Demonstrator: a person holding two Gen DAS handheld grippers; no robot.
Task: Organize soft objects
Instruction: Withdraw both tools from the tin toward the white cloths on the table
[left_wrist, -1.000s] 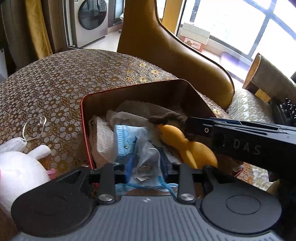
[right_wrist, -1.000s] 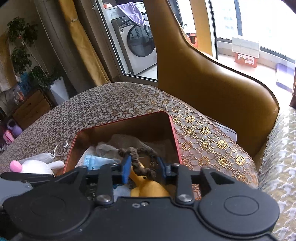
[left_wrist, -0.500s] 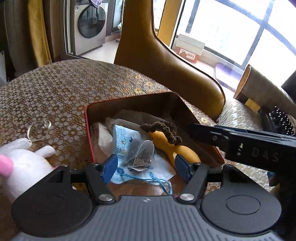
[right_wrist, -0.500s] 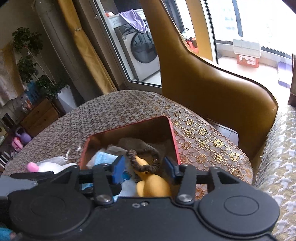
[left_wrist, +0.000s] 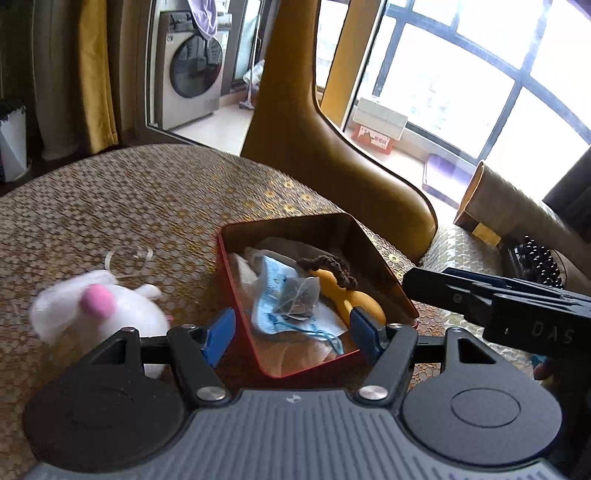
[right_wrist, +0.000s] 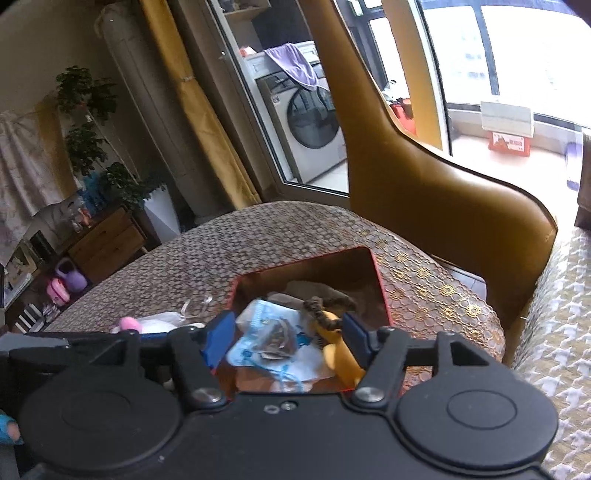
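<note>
Red tin (left_wrist: 236, 280) at frame centre holds a blue face mask (left_wrist: 273, 295), yellow toy (left_wrist: 354, 299) and brown scrunchie (left_wrist: 328, 264); white plush (left_wrist: 99, 310) lies lower left. Left gripper (left_wrist: 291, 330) spread, empty. Right gripper (right_wrist: 288, 336), marked "DAS", jaws opening, nothing pinched.

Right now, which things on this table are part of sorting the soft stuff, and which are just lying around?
Part of the job:
red tin
blue face mask
brown scrunchie
yellow soft toy
white plush bunny

Just lying about:
clear plastic ring
tan chair
washing machine
</note>
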